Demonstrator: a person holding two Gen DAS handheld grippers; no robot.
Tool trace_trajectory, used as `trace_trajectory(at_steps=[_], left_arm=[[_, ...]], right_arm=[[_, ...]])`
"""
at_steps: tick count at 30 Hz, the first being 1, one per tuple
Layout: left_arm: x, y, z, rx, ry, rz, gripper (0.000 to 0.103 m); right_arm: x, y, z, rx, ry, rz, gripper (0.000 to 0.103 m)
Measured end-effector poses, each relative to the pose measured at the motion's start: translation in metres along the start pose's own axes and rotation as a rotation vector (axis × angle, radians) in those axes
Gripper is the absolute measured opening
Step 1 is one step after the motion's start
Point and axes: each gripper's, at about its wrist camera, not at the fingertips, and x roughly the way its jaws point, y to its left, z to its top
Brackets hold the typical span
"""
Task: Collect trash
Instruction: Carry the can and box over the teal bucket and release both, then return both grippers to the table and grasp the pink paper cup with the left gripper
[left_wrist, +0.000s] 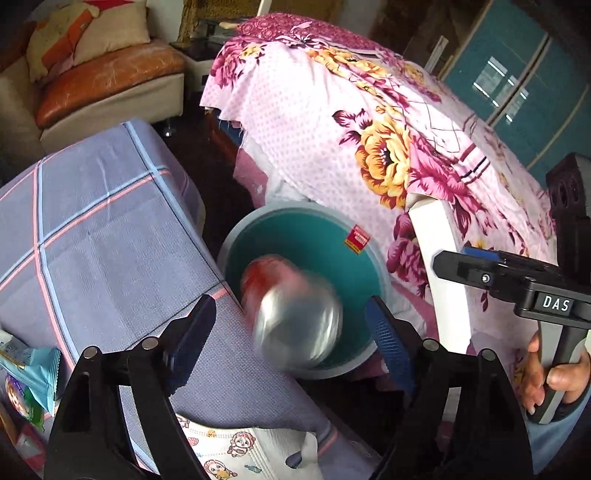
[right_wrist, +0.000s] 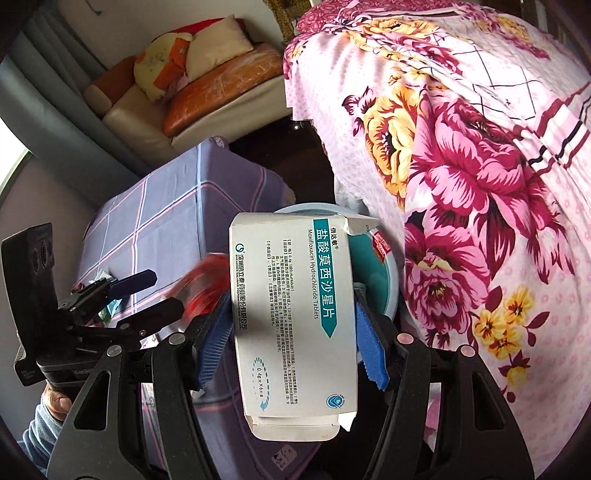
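Observation:
My left gripper (left_wrist: 290, 310) is open, its blue pads (left_wrist: 195, 332) standing wide apart. Between them a red and silver can (left_wrist: 295, 314) shows blurred, touching neither pad, over the mouth of a teal bin (left_wrist: 295, 229) on the floor. My right gripper (right_wrist: 291, 310) is shut on a white and teal medicine box (right_wrist: 291, 314), held upright with its torn flap at the top. Behind the box the bin (right_wrist: 384, 273) is partly hidden. In the right wrist view the can (right_wrist: 207, 277) is a red smear beside the left gripper (right_wrist: 162, 291).
A table under a purple checked cloth (left_wrist: 92, 229) stands left of the bin, with snack wrappers (left_wrist: 29, 376) and a cartoon-print wrapper (left_wrist: 236, 450) on it. A bed with a pink floral sheet (left_wrist: 369, 129) and a white post (left_wrist: 439, 251) borders the bin's right. A sofa (left_wrist: 110, 81) stands behind.

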Motion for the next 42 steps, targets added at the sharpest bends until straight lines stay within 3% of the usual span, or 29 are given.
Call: trace_trajectory(at_steps=[6,12,17,29,42], left_arm=[[-0.004,0.009,-0.012,-0.01,0.008,0.015,0.084],[-0.009,0.018,-0.024,-0.02,0.009,0.039,0.092],[-0.014,0.024,-0.03,-0.022,0.006,0.053,0.093],[-0.03,0.035,-0.042,-0.045,-0.01,0.049,0.093],[-0.077,0.063,-0.072,-0.101,-0.05,0.09,0.093]], right_arm=[[0.014,0.0,0.001,0.002,0.025,-0.005,0.06],[0.028,0.002,0.001,0.009,0.039,-0.006,0.061],[0.039,0.001,0.004,0.031,0.046,-0.017,0.072],[0.036,0.014,-0.005,0.017,0.065,-0.045,0.076],[0.02,0.067,-0.036,-0.064,0.084,-0.018,0.077]])
